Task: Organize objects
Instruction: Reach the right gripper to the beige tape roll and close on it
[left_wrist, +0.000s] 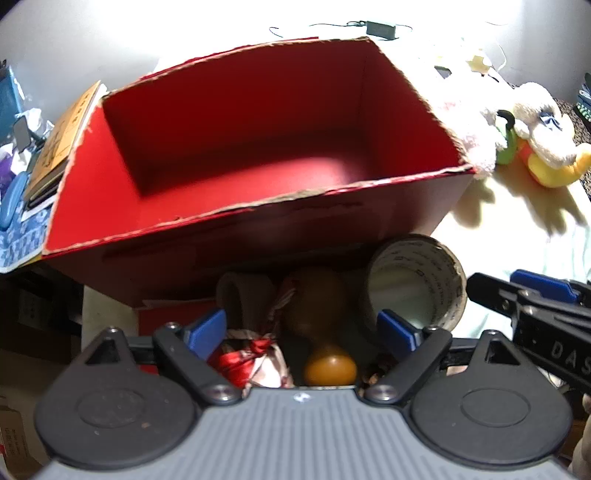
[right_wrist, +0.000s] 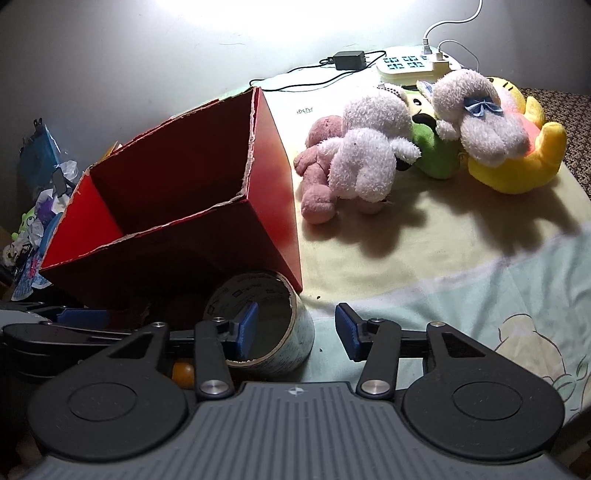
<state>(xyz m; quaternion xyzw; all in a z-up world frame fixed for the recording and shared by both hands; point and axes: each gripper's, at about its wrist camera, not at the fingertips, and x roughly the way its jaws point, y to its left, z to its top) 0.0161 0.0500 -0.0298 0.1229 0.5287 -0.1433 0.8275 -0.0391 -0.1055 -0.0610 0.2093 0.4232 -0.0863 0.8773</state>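
Bed with pale cartoon sheet (right_wrist: 461, 258), red cardboard box (right_wrist: 280, 206), tape roll (right_wrist: 295, 332), plush toys (right_wrist: 369, 158), power strip (right_wrist: 406, 66)

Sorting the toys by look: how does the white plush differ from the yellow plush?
The white plush is fluffy and lies nearer the red box; the yellow plush looks smoother, sits farther away, and has another pale plush on top. Both lie on the bedsheet, outside the box.

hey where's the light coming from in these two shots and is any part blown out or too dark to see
Left wrist view: the wall above the red box is blown out white; the gap under the box, around the tape roll, is dim. Right wrist view: glare at the top centre, plush toys cast long shadows toward the camera, and the left edge clutter is murky.
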